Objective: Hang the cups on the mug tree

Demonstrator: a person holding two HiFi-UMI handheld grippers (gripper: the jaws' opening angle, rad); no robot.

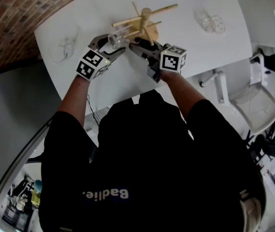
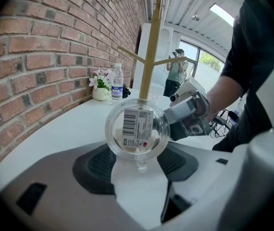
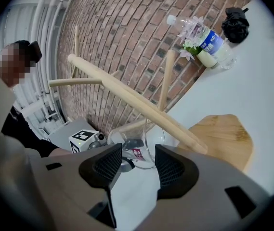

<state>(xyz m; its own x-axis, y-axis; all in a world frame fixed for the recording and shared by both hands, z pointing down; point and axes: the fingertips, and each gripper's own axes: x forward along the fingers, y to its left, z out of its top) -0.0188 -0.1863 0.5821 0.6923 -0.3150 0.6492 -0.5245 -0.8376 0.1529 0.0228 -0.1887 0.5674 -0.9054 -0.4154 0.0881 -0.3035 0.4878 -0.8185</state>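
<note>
Two grippers meet close to the tree. The left gripper [image 2: 137, 158] is clamped on a glass cup [image 2: 137, 129], pads on its lower sides. The labelled bottom faces back along the jaws and the mouth faces the tree [image 2: 151, 47]. A small glass nub hangs under the cup, perhaps the handle; I cannot tell for sure. The right gripper [image 3: 139, 162] has its jaws apart with nothing pressed between the pads. The cup shows beyond them, and the trunk's foot runs just by one pad. Whether pad and trunk touch I cannot tell.

The tree stands upright on its base [image 3: 223, 138] on the table [image 1: 200, 52], with no cup seen on any peg [image 2: 129, 56]. One spare cup [image 1: 62, 50] sits well to the left and another [image 1: 210, 23] to the right.

By my reading, the step in hand is bringing the first cup up to a peg, and hanging has not yet begun. The next move likely calls for lifting the cup to peg height, turning it so the handle loop faces a peg tip, then sliding it on. The right gripper could steady the tree meanwhile, since a light tree may tip under a sideways push.
</note>
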